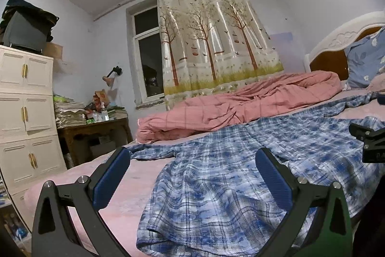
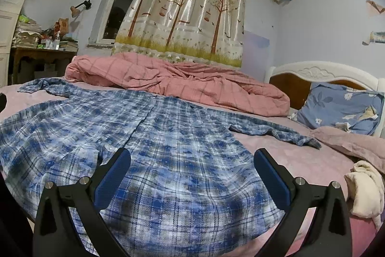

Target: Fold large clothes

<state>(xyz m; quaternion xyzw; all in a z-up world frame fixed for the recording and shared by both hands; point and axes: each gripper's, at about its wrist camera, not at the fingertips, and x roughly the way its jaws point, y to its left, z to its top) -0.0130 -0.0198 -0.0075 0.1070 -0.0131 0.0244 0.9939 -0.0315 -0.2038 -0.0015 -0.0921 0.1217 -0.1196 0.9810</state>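
Note:
A large blue and white plaid shirt (image 1: 216,184) lies spread flat on the pink bed sheet (image 1: 115,184), sleeves out to both sides. My left gripper (image 1: 192,160) is open and empty, just above the shirt's near left hem. The shirt also shows in the right wrist view (image 2: 168,148), with one sleeve (image 2: 276,131) stretched right and the other sleeve (image 2: 48,86) at far left. My right gripper (image 2: 192,160) is open and empty over the shirt's near right hem. Part of the right gripper (image 1: 370,141) shows at the left wrist view's right edge.
A crumpled pink quilt (image 2: 180,83) lies along the far side of the bed. A blue floral pillow (image 2: 341,107) leans on the headboard (image 2: 320,71). A cream cloth (image 2: 365,189) lies at the near right. A white cabinet (image 1: 24,112) and cluttered wooden table (image 1: 93,129) stand left.

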